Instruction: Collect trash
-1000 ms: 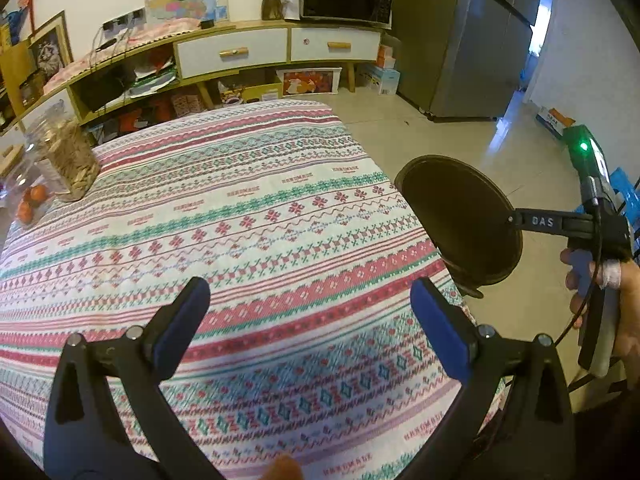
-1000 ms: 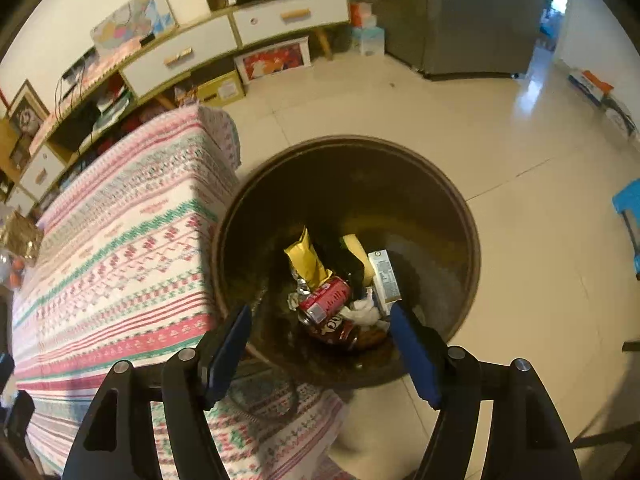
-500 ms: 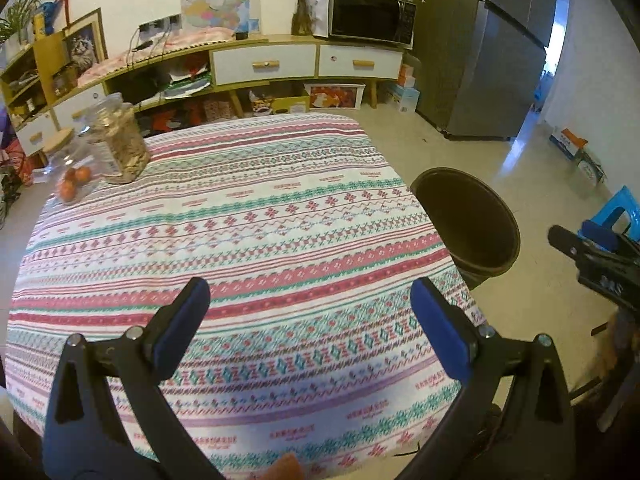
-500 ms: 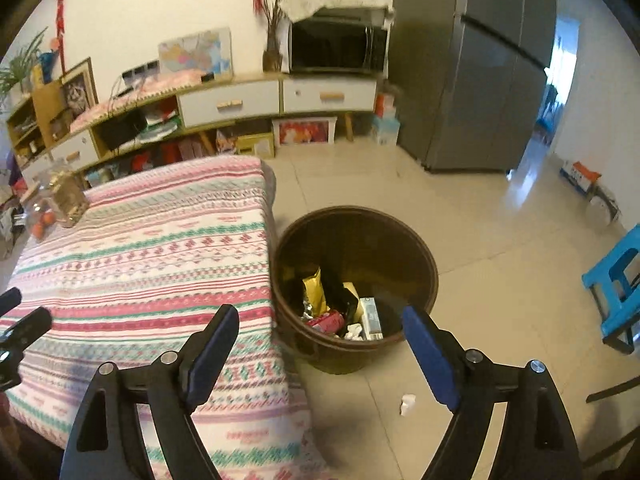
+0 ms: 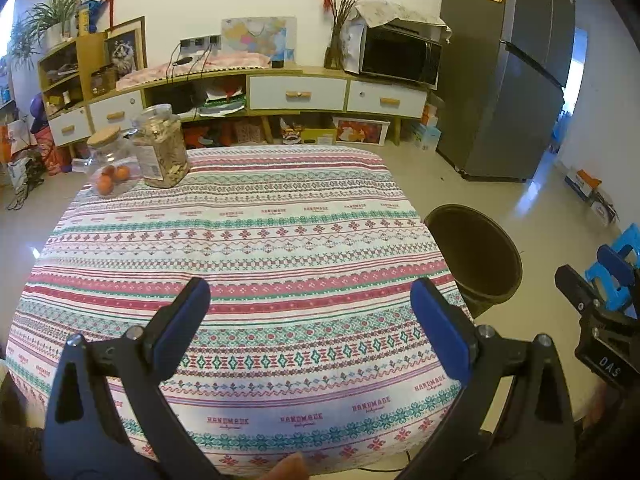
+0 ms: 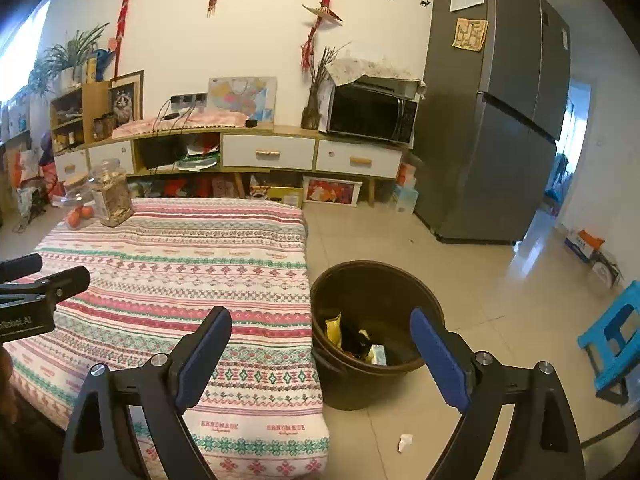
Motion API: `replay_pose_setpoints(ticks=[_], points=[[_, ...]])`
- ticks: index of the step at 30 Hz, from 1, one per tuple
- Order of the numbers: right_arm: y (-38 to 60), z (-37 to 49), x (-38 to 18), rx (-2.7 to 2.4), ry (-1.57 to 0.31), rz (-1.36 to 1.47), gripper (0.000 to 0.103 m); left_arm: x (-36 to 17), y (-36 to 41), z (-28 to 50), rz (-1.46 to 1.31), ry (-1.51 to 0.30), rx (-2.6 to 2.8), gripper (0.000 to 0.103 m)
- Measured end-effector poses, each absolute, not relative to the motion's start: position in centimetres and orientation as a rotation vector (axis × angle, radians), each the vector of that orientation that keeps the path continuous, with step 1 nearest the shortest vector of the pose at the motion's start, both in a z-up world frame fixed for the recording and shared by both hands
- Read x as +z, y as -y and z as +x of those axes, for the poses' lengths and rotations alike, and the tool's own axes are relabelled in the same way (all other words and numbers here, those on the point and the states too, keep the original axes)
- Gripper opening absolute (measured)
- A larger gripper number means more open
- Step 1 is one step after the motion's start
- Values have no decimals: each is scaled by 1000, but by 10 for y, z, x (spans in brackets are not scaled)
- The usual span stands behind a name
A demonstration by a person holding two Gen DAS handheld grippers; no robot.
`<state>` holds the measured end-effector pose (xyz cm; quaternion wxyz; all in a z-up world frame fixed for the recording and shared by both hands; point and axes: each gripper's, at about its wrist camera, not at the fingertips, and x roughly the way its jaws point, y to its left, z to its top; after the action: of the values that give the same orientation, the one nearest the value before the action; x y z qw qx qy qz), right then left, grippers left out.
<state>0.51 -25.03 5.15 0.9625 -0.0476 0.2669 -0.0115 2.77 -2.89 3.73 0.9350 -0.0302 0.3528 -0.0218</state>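
A dark brown trash bin (image 6: 372, 292) stands on the floor at the table's right side, holding a yellow wrapper (image 6: 333, 330) and other trash; it also shows in the left wrist view (image 5: 478, 254). My left gripper (image 5: 310, 324) is open and empty above the near part of the patterned tablecloth (image 5: 240, 240). My right gripper (image 6: 320, 354) is open and empty, raised above and in front of the bin. A small white scrap (image 6: 405, 441) lies on the floor near the bin.
Two jars, one with nuts (image 5: 162, 146) and one with oranges (image 5: 108, 160), stand at the table's far left corner. A blue stool (image 6: 614, 340) is on the right. A sideboard (image 6: 268, 152), microwave and fridge (image 6: 492, 120) line the back.
Both grippers have pulled up and back from the table and bin. The right one was just above the bin's opening and now views it from farther off. Both stay open.
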Motion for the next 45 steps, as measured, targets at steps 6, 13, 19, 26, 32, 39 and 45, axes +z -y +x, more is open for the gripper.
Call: replay_pose_setpoints(ticks=[6,13,19,26,32,39,45], points=[[255,4,51,-29,-532,-76,93,38,33,25,-34,-706,-52,100],[256,4,47,-26,-549,-66,93,41,37,20,-16,-683,-56,100],[257,3,48,-27,-545,-64,93,42,37,19,-17,-681,-56,100],[258,3,49,-25,-537,-59,93,42,39,18,-17,-679,-52,100],[258,4,50,-22,-540,-59,93,41,39,18,-13,-683,-56,100],[259,3,51,-19,-536,-58,93,39,41,18,-9,-694,-57,100],[259,3,51,-18,-537,-58,93,36,41,18,-7,-707,-63,100]])
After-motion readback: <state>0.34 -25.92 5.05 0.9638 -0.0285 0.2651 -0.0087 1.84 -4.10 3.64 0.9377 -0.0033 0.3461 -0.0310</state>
